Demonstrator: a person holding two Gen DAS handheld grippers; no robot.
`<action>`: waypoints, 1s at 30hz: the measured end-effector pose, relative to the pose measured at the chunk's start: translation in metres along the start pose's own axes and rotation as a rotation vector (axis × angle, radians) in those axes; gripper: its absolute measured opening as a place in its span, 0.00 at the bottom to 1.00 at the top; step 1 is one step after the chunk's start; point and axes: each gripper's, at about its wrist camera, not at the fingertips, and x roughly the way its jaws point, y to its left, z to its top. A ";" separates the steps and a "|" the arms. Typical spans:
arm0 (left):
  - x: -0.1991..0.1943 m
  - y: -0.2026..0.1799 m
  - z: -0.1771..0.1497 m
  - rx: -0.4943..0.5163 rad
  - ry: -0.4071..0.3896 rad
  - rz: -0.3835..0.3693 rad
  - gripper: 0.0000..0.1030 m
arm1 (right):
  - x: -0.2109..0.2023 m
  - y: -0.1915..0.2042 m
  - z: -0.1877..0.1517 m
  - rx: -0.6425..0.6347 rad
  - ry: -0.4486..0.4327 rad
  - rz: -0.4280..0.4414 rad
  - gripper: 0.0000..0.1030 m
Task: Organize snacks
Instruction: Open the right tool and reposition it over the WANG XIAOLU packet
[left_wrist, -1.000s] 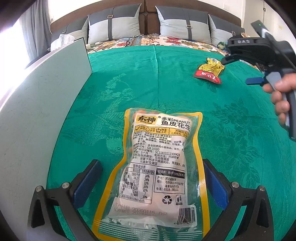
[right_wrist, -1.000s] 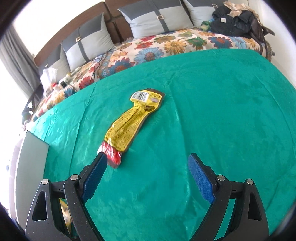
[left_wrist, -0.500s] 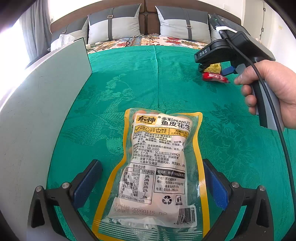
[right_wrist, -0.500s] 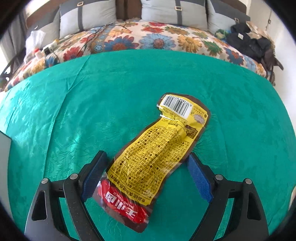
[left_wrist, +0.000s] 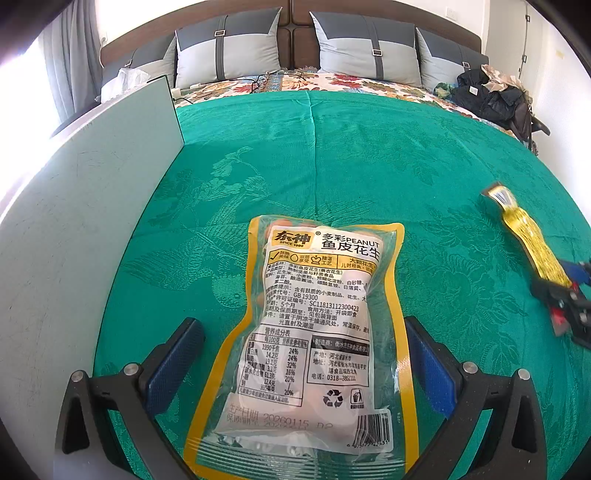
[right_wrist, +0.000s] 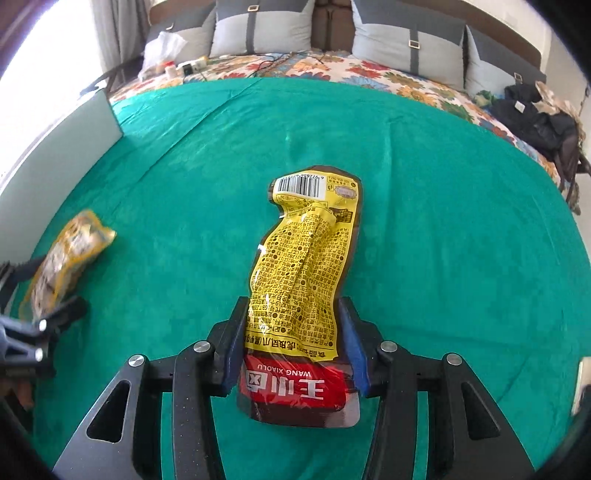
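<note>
Snacks: two packets on the green bedspread (left_wrist: 369, 155).

Right hand-held gripper (right_wrist: 291, 347): jaws closing, yellow packet (right_wrist: 306, 258) between the blue pads (right_wrist: 234, 343). The pads sit at or just beside its edges, above the red end; cannot tell whether they press yet, so I do not count it as grasped. The packet runs from the jaws toward 12 o'clock, barcode end farthest out, still lying on the bedspread.

Left hand-held gripper (left_wrist: 303, 362): released, pads wide apart. Peanut bag (left_wrist: 314, 332) lies flat between them, clear of both, label up, top toward 12 o'clock.

Outward: in the left view the yellow packet and the other gripper sit at 3 o'clock; a grey panel (left_wrist: 74, 240) stands along 9 to 10 o'clock. Pillows (left_wrist: 229, 48) at 12 o'clock.

Handling, judged:
- Yellow packet: light, thin, creased film, soft and probably slick. Take it across the narrow waist, near the red end; expect the far end to droop.
- Peanut bag: fuller, heavier, glossy, contents shift. Pinch the lower seam or the body across its width, firmly but without crushing the peanuts.
</note>
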 end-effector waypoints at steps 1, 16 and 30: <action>0.000 0.000 0.000 0.000 0.000 0.000 1.00 | -0.011 0.000 -0.018 -0.002 -0.017 0.002 0.48; 0.000 0.000 0.000 0.000 0.000 0.000 1.00 | -0.035 -0.003 -0.067 0.115 -0.062 -0.070 0.80; 0.000 0.000 0.000 0.000 0.001 -0.001 1.00 | -0.034 -0.004 -0.067 0.115 -0.060 -0.070 0.80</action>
